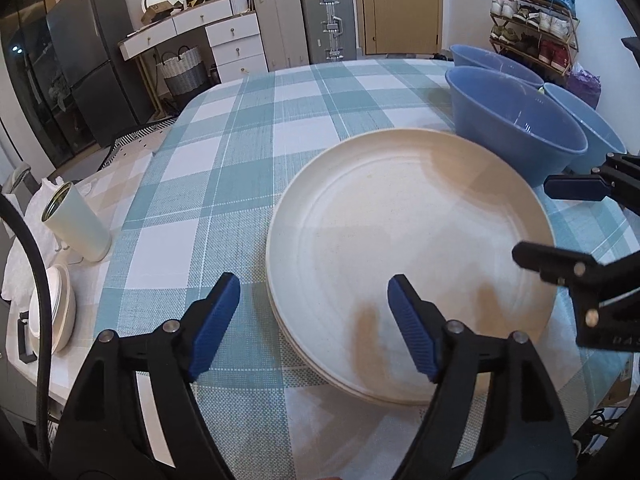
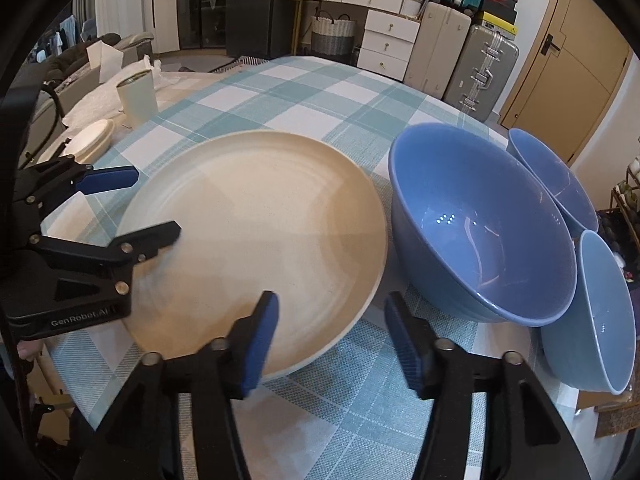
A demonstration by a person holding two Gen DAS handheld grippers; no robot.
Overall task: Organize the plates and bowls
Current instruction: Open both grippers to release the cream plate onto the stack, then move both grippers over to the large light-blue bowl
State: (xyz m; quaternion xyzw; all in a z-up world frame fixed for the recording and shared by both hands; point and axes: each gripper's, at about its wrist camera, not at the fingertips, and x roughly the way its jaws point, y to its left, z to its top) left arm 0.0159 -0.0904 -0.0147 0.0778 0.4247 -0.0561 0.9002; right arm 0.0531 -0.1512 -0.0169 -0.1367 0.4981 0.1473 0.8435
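A stack of cream plates [image 1: 408,248] lies on the checked tablecloth; it also shows in the right wrist view [image 2: 264,236]. Three blue bowls stand beside it: a large one [image 2: 480,224], one behind [image 2: 548,176] and one at the right [image 2: 600,312]. In the left wrist view they are at the upper right [image 1: 512,128]. My left gripper [image 1: 314,320] is open and empty over the plates' near-left rim. My right gripper [image 2: 332,332] is open and empty, straddling the plates' right rim, its right finger in the gap toward the large bowl.
A white cup [image 1: 76,224] and small white dishes [image 1: 56,312] sit on a side table at the left. The teal checked table [image 1: 248,140] stretches back. Suitcases [image 1: 304,20], drawers and a shoe rack [image 1: 532,20] stand beyond it.
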